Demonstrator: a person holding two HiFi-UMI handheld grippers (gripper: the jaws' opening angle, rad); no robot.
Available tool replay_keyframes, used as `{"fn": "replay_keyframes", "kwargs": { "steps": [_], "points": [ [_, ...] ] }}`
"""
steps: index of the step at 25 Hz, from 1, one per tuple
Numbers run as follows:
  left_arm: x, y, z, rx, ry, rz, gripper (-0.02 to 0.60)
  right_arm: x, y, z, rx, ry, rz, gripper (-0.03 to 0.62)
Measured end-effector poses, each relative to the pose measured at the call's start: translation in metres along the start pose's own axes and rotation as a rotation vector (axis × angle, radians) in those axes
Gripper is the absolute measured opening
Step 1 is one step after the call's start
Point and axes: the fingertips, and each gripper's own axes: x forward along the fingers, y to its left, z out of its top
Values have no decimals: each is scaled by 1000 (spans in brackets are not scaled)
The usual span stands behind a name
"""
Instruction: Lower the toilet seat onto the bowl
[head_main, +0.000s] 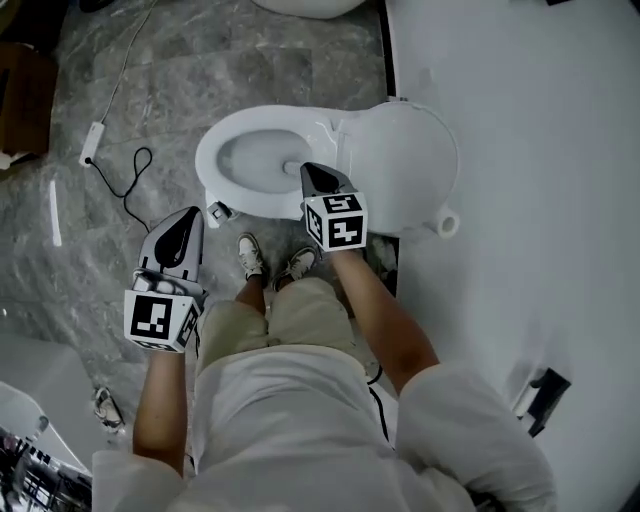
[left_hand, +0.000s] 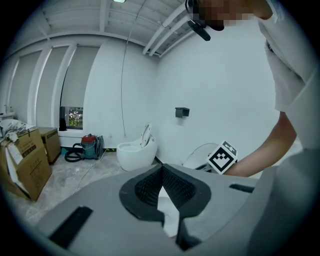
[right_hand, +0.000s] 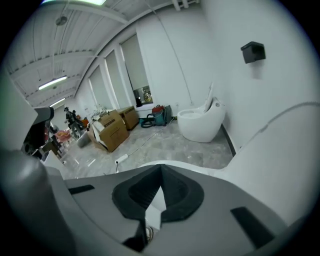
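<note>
Grey stone-look flooring (head_main: 130, 90) surrounds the white ceramic toilet bowl (head_main: 225, 150), its white plastic toilet seat (head_main: 400, 165) raised against the white wall (head_main: 520, 150). The right gripper (head_main: 312, 175), near the seat, and the left gripper (head_main: 188, 222) are both closed and empty. An ungripped nudge could send the seat slamming down.

Grey marbled floor (head_main: 170, 60). Standing on it: the white toilet bowl (head_main: 215, 165) by the wall, with the person's shoes (head_main: 250, 256) just before it. Lying to its left: a white power strip (head_main: 92, 142), a looped black cable (head_main: 128, 190) and a white strip (head_main: 55, 212). Farther off: a second toilet (left_hand: 134, 154), a vacuum cleaner (left_hand: 90, 146) and cardboard boxes (left_hand: 22, 162).
</note>
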Motion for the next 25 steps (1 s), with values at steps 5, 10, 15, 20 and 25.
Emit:
{"fn": "replay_keyframes", "kwargs": {
  "steps": [5,10,15,20,25],
  "points": [
    [4,-38,58,32,-35,-48,5,-71,-25,35,75,-99,-29,-3],
    [21,-67,102,73,-82,-94,5,-125,-50,65,122,-210,-41,-3],
    [25,-88,148,105,-146,-113,5,-183,-73,94,159,-308,-54,-3],
    [14,-92,185,128,-192,-112,5,-237,-82,132,108,-402,-64,-3],
    [4,-94,217,155,-234,-100,5,-288,-93,172,81,-523,-82,-3]
  ]
}}
